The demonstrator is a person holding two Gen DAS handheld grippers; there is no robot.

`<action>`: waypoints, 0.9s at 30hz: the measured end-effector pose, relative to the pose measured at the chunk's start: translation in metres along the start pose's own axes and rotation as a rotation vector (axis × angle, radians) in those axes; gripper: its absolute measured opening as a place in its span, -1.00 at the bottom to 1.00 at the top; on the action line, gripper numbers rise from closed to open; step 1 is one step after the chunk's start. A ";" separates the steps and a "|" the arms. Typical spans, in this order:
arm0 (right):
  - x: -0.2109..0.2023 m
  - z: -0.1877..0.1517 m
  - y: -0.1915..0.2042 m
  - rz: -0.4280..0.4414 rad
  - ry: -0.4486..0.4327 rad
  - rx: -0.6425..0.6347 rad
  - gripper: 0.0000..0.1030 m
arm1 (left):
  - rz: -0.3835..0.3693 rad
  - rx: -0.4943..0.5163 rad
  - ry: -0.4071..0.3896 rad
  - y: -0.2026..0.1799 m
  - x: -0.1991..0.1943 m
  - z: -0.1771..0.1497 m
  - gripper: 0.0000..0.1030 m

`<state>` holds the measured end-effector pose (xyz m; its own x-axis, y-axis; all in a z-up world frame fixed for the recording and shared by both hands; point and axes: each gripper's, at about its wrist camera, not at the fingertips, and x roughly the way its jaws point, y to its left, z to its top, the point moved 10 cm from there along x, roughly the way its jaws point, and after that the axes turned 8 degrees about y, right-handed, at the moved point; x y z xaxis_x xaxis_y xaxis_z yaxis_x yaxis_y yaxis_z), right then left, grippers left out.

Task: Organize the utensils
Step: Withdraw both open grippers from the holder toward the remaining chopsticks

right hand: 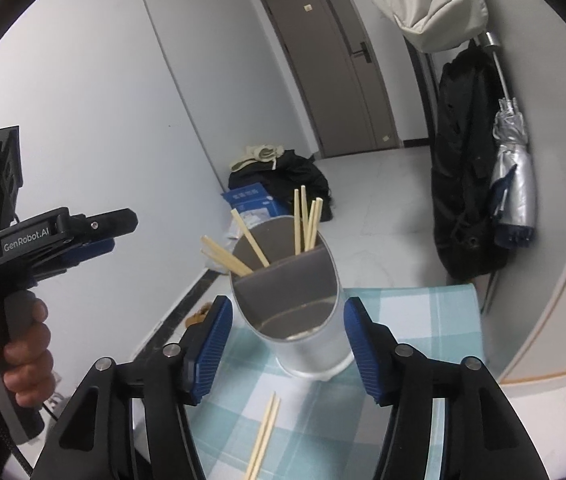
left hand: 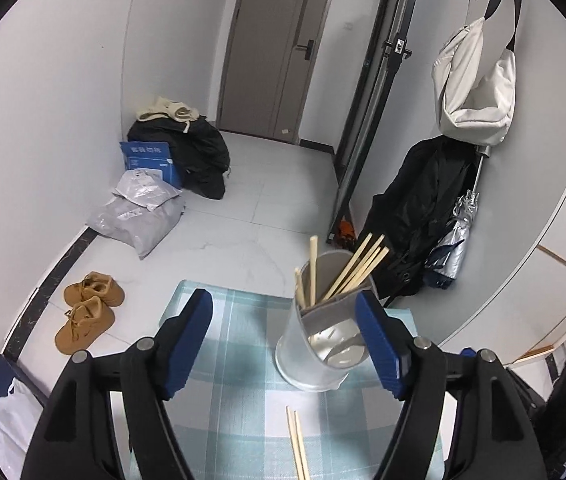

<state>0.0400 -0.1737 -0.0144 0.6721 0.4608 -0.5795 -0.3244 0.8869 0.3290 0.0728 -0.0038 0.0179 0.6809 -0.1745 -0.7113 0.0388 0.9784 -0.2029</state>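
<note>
The left claw [left hand: 283,336] is released, its two blue pads wide apart with nothing between them except bare cloth. The right claw [right hand: 285,344] is also released; in the right wrist view the metal holder [right hand: 303,320] stands in the gap between its pads, but they do not press it.

The holder stands upright on the checked cloth [left hand: 235,380] that covers the desk, at about 1 o'clock from the left claw. A divider splits it in two compartments. I count about seven chopsticks [left hand: 357,266] standing in the far compartment, in two groups. One pair of loose chopsticks [left hand: 298,446] lies on the cloth at 6 o'clock from the holder.

Only the right wrist view shows the left claw from the side, at 9 o'clock, with the person's hand [right hand: 23,344] around its grey grip. Only the left wrist view shows the two brown shoes [left hand: 89,308] clearly, on the floor at 9 o'clock from the desk.
</note>
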 end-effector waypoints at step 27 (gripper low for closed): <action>0.027 -0.109 -0.008 -0.147 0.080 -0.019 0.85 | 0.134 0.012 0.089 0.041 0.052 -0.104 0.61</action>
<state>-0.0123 -0.1649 -0.1138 0.6586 0.3264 -0.6781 -0.2393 0.9451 0.2225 0.0337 0.0157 -0.0967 0.6133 -0.0508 -0.7882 -0.0391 0.9948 -0.0945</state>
